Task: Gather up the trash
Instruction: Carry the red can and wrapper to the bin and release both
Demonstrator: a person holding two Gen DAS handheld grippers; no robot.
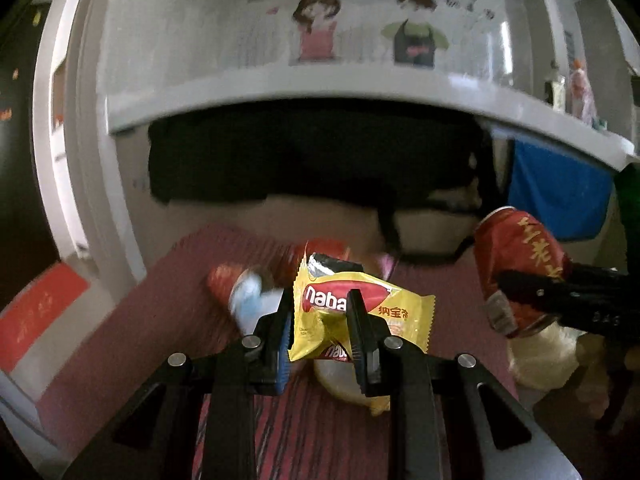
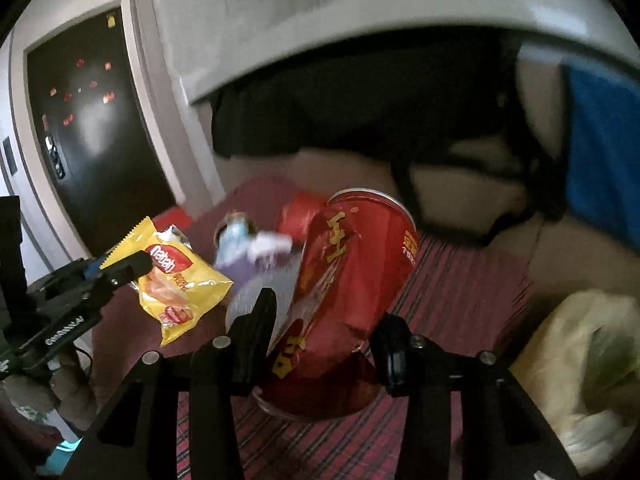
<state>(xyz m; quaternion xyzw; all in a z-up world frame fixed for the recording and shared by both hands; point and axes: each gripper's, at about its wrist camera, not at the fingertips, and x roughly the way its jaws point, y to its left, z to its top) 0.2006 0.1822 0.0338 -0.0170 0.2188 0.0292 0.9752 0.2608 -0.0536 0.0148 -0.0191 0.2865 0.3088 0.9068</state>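
Left tongs (image 1: 320, 332) clenched on a yellow snack wrapper (image 1: 360, 312), held up off the floor. Right tongs (image 2: 324, 336) grasping a dented red can (image 2: 352, 272), tilted, beside the wrapper to its right. Below and ahead of both: a blurred plastic bottle (image 2: 244, 248) and another red can (image 2: 300, 216) lying on a dark red striped mat (image 2: 460, 280). Pale bag (image 2: 580, 360) right of my right tongs. Ahead, a white shelf edge (image 1: 320, 88) over a dark gap; black door (image 2: 88, 140) far left.

a yellow snack wrapper (image 1: 362, 312) with a red logo, crumpled and torn open, hangs above the striped red mat. a red can (image 2: 348, 280) with yellow characters, dented, is tilted beside it.
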